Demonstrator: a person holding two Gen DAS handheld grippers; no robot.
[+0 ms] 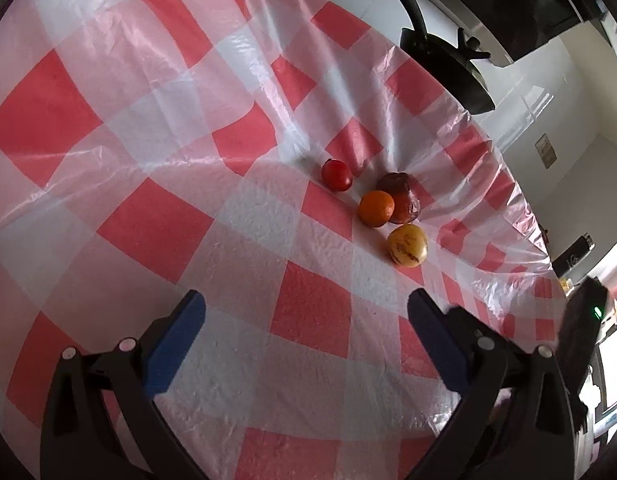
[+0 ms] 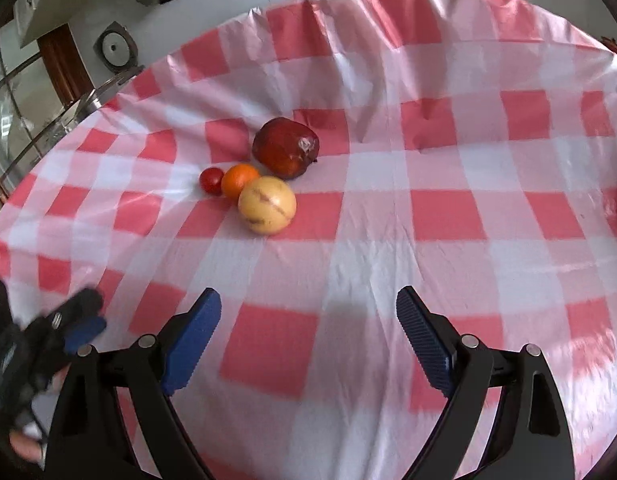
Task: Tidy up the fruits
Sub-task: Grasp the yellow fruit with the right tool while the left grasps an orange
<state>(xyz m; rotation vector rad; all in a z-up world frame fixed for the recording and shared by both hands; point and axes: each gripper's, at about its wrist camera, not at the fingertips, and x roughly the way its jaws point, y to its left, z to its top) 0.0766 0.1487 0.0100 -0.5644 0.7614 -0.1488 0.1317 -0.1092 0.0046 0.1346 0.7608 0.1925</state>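
Four fruits lie close together on a red-and-white checked tablecloth. A small red tomato is at one end, beside an orange. A dark red pomegranate touches the orange. A yellow striped fruit lies nearest. My left gripper is open and empty, well short of the fruits. My right gripper is open too, with nothing between its blue pads. The left gripper also shows blurred at the right wrist view's lower left.
A black pan with a handle stands beyond the table's far edge. The cloth hangs wrinkled over that rim. A dark device is blurred at the right. Windows and a wall fixture are behind the table.
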